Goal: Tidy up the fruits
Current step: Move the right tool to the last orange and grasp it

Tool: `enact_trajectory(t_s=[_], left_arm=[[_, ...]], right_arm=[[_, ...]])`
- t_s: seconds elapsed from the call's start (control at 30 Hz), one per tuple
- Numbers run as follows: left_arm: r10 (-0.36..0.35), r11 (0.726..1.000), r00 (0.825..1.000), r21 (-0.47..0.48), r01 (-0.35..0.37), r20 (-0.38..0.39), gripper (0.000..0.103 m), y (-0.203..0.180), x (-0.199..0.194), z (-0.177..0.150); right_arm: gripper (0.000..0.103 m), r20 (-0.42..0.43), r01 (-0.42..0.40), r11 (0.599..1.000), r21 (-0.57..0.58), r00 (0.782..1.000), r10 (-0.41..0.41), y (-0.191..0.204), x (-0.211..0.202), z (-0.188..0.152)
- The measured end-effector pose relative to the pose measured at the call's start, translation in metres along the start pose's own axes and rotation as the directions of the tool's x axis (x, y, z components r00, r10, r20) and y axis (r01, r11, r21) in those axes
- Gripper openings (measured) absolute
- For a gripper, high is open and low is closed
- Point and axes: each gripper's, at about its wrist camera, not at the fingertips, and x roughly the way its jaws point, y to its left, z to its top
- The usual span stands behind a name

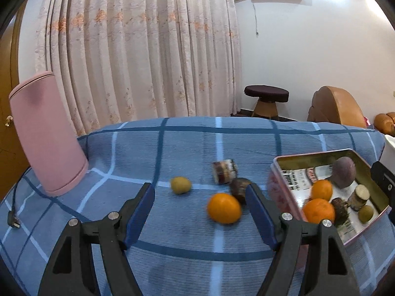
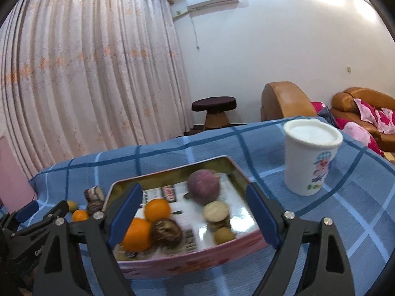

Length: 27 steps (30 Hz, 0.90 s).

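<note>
From the left wrist camera, the left gripper (image 1: 200, 196) hangs released above the blue checked cloth (image 1: 172, 236), its blue pads spread wide with nothing between them. A loose orange (image 1: 224, 211) lies on the cloth between the fingers, nearer the right one; a yellow-green fruit (image 1: 181, 185) sits farther off to the left, a dark brown fruit (image 1: 240, 188) is just beside the right fingertip, and a small printed packet (image 1: 224, 172) stands behind it (its print is too blurred to read). To the right is the pink-rimmed tin tray (image 1: 286, 190), which holds two oranges (image 1: 319, 211), a purple round fruit (image 1: 343, 175) and smaller pieces on a printed sheet whose writing is illegible. A pink cylinder (image 1: 47, 135) stands at the far left, with bare cloth between it and the loose fruit. From the right wrist camera, the right gripper (image 2: 193, 198) is also released, its fingers straddling the tray (image 2: 192, 262) from above without touching the fruit inside. The left gripper (image 2: 34, 219) shows at the left edge, well apart from the tray. A white lidded cup (image 2: 308, 157) with a cartoon print (its lettering unreadable) stands to the right, near the tray's far corner; open cloth lies beyond the cup to the table's right edge.
</note>
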Motion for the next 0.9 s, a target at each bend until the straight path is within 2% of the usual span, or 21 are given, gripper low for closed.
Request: enact_trajectory(t_s=[0.13,0.2,0.27,0.43,0.6,0.8,0.9], left_arm=[[0.033,0.999,0.999,-0.023,-0.033,-0.015,0.077,0.024,0.004,-0.001],[0.05,0.998,0.998,-0.041,-0.052,-0.03,0.077,0.04,0.008,-0.001],[0.081,0.995,0.996,-0.054,-0.083,-0.046,0.077,0.053,0.012,-0.001],[0.134,0.985,0.987,-0.097,-0.142,-0.086,0.077,0.087,0.021,-0.003],[0.188,0.973,0.975,-0.115,-0.201,-0.117,0.077,0.11,0.028,-0.004],[0.219,0.963,0.964,-0.126,-0.239,-0.151,0.077,0.127,0.036,-0.006],[0.235,0.957,0.958,-0.132,-0.257,-0.163,0.077,0.134,0.039,-0.005]], right_arm=[[0.076,-0.025,-0.034,0.999,-0.029,0.999,0.034,0.02,0.0,-0.005],[0.068,-0.045,-0.057,0.998,-0.041,0.997,0.055,0.032,0.002,-0.008],[0.065,-0.066,-0.081,0.995,-0.056,0.995,0.077,0.045,0.004,-0.01],[0.065,-0.093,-0.131,0.989,-0.066,0.988,0.124,0.07,0.008,-0.016],[0.065,-0.149,-0.199,0.977,-0.083,0.971,0.185,0.104,0.017,-0.023],[0.065,-0.255,-0.259,0.959,-0.113,0.941,0.224,0.147,0.043,-0.03],[0.067,-0.317,-0.256,0.96,-0.112,0.925,0.209,0.158,0.058,-0.034]])
